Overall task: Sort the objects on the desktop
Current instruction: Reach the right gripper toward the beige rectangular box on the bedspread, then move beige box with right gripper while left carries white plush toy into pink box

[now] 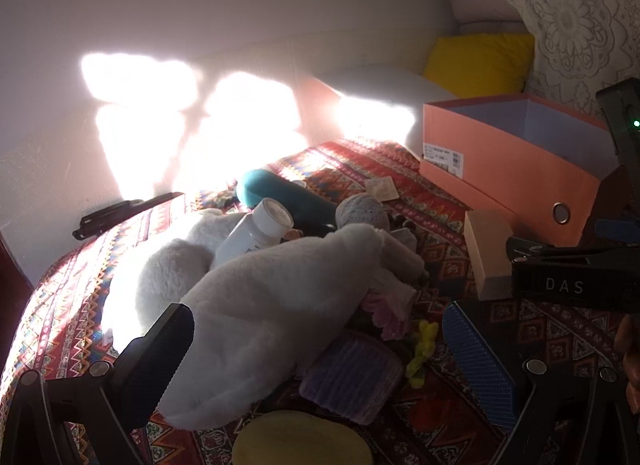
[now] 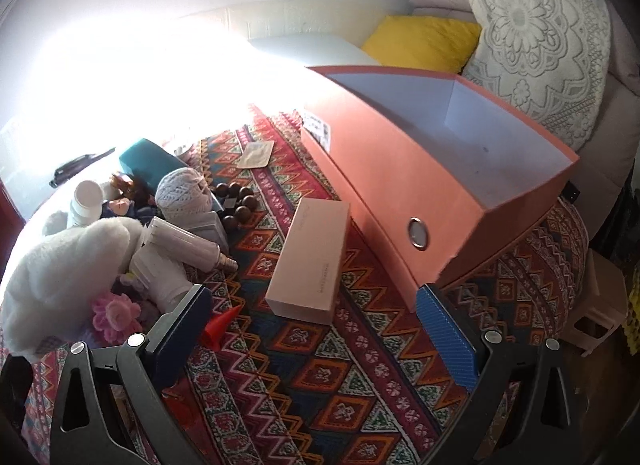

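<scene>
Two handheld grippers hover low over a table covered in a red patterned cloth (image 2: 320, 377). The left gripper (image 1: 324, 349) has its fingers spread wide, grasping nothing; a large white plush toy (image 1: 272, 313) lies between them, and whether the left finger touches it cannot be told. The right gripper (image 2: 316, 329) is also spread apart and empty, its blue-padded fingers (image 2: 448, 333) framing bare cloth just in front of a long pale pink box (image 2: 312, 261).

An orange shoebox (image 2: 384, 185), lidless, sits on the cloth just right of the pink box. Its pale interior shows nothing inside, though the near wall hides part of the floor.

Left of the orange shoebox lies the heap of things to sort: the plush toy, a white bottle (image 1: 256, 231) on its side, a teal roll (image 1: 280, 193), a white knitted ball (image 2: 182, 189), dark wooden beads (image 2: 236, 201), a pink knitted flower (image 2: 116, 315) and a purple ribbed case (image 1: 352, 381).

Glaring sunlight washes out the wall and the far side of the heap. A yellow rounded object (image 1: 300, 441) is cut off at the left view's bottom edge.
</scene>
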`<state>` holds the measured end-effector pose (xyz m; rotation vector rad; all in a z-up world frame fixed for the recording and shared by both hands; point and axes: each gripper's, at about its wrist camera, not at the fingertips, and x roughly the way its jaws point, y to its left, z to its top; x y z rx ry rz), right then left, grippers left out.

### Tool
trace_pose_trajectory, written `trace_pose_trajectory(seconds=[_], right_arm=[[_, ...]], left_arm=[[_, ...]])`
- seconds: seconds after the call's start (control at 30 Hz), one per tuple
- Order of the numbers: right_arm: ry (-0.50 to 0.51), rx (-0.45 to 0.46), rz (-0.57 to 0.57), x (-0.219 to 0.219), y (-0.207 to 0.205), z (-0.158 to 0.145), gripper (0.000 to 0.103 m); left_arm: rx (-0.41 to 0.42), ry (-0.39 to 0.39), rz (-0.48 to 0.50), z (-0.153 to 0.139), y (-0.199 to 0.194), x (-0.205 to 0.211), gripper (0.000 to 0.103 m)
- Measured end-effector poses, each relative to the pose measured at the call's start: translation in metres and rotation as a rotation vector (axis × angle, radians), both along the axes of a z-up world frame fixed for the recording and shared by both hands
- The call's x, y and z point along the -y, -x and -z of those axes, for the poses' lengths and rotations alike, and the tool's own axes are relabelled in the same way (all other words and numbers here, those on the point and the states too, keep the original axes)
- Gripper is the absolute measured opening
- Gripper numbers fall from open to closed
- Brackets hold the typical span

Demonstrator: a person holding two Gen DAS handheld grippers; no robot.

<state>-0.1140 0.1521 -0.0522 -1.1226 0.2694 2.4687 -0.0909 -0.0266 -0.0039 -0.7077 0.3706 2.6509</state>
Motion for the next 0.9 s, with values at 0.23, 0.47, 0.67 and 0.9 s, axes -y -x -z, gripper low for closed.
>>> trace_pose_trajectory(seconds=[0.23, 0.47, 0.67, 0.9], right_arm=[[-0.029, 0.204, 0.026, -0.007, 0.066, 0.039, 0.103], [0.139, 0.303, -0.006, -0.026, 0.091, 0.072, 0.091], [0.267, 0.168, -0.143, -0.015, 0.074, 0.042, 0.054], [0.201, -0.108, -0.212, 0.015, 0.023, -0.022, 0.053]], left_arm=[[0.116, 0.009, -0.007, 0.027, 0.049, 0.009, 0.102], [0.049, 0.24, -0.009, 0.056, 0.073, -0.016, 0.102], [0.07, 0.224, -0.007, 0.054, 0.089, -0.014, 0.081], [-0.017, 0.045, -0.094, -0.004, 0.043, 0.007, 0.07]])
